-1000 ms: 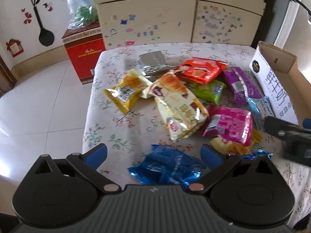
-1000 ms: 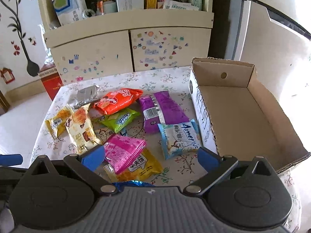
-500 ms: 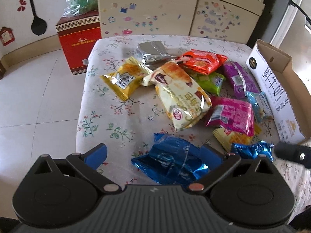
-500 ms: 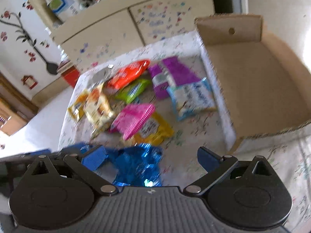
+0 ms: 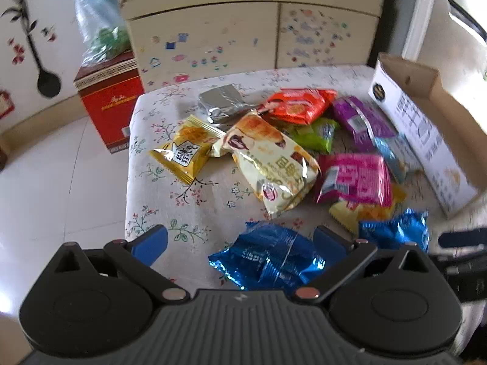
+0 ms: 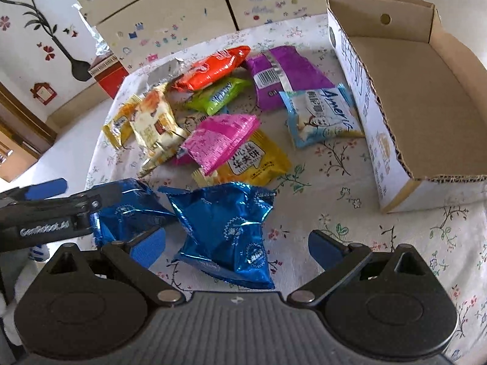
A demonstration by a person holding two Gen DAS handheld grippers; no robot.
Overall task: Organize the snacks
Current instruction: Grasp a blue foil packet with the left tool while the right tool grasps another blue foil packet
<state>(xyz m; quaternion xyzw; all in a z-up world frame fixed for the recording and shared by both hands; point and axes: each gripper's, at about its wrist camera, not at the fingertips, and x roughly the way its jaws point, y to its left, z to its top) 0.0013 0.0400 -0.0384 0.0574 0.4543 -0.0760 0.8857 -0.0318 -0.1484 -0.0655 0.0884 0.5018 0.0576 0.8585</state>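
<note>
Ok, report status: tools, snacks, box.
Left tool open over one blue packet. Right tool open over the other. Snacks on table, box empty.

Bright daylight from the right, glare on foil packets, blurred, fisheye-bent edges.

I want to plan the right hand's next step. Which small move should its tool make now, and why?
Probably lower the right tool and close it on the blue packet. The tool is open, the packet lies on the table between its fingers, not yet gripped, and the cardboard box to the right has nothing in it.
</note>
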